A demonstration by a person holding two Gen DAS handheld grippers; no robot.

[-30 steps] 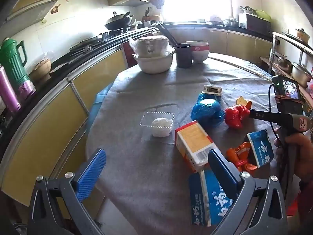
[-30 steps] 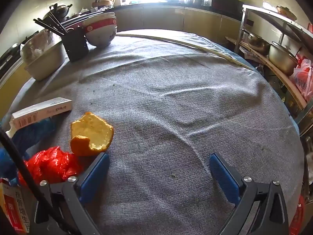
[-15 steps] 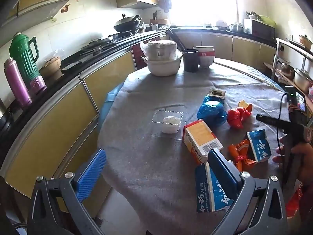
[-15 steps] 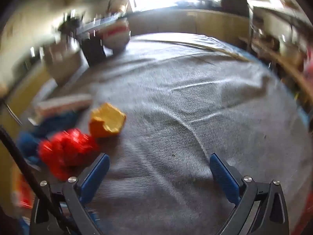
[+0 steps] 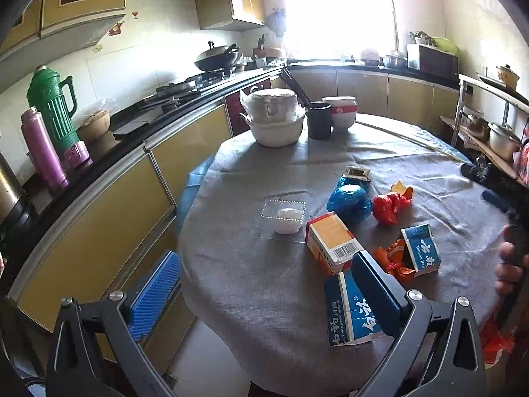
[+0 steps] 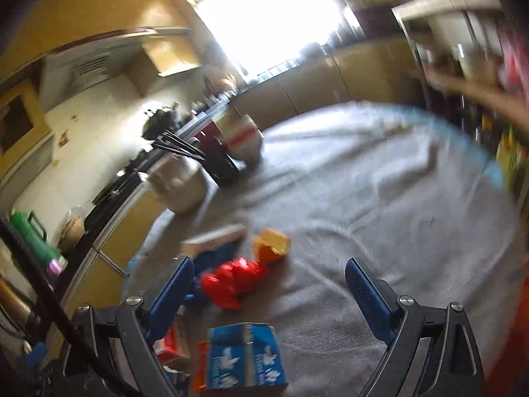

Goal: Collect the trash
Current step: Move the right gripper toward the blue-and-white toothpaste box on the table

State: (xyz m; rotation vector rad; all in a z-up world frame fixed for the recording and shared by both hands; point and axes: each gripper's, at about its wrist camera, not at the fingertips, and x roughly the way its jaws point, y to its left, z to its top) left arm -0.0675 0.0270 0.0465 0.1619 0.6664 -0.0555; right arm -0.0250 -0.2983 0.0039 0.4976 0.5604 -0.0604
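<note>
The round worktop (image 5: 251, 284), under a grey cloth, fills the centre and right of the left view, and the trash sits in a loose cluster right of centre. Largest there is the orange-and-white box (image 5: 330, 244), its long axis running from upper left to lower right. A blue carton (image 5: 347, 311) lies just below it, partly hidden by the left claw (image 5: 264, 291), which is spread wide and holds nothing.

The right claw (image 6: 267, 291) (this view is motion-blurred) is also wide and empty. The smaller blue carton (image 6: 243, 360) lies low in the frame between its fingers, and the red crumpled bag (image 6: 234, 279) sits just above. By my judgement, the right claw is nearer to those.
</note>
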